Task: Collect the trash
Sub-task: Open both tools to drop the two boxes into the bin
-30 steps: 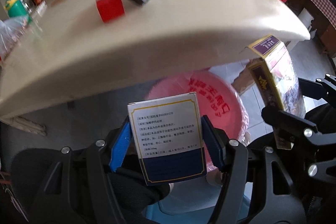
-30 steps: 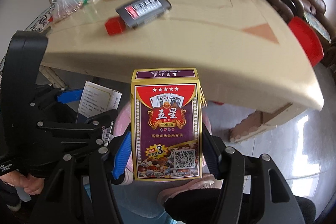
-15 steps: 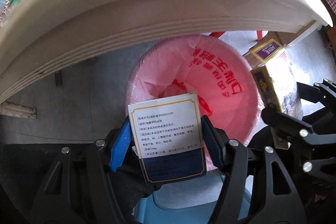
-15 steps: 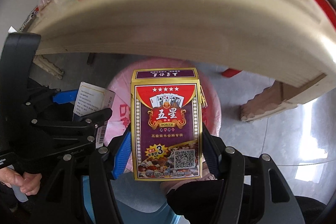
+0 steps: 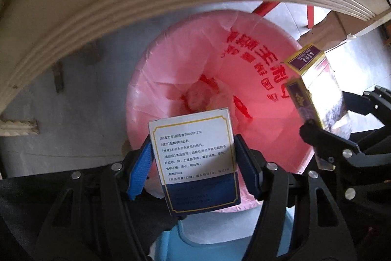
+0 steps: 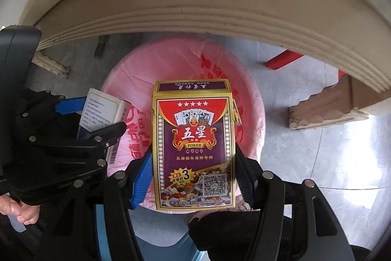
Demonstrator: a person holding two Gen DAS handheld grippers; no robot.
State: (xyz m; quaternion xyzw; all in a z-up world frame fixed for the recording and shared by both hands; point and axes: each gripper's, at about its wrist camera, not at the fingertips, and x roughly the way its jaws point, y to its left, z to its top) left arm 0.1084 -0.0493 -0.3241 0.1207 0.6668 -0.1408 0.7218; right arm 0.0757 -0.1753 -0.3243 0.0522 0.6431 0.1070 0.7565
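Since a second ago, both boxes have been lowered from tabletop level to the pink-lined bin [image 5: 266, 80]: medicine box [image 5: 195, 158] clamped in left gripper [image 5: 193, 170], poker-card box [image 6: 194, 146] in right gripper [image 6: 193, 175]; release looks imminent.

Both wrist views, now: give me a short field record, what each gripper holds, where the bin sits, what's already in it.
left gripper: shut on white-and-blue medicine box
right gripper: shut on playing-card box
bin: pink-lined trash bin, on the floor below both boxes, beside the table edge
bin contents: some crumpled trash at the bottom, kind unclear
boxes: both above the bin opening, not yet released
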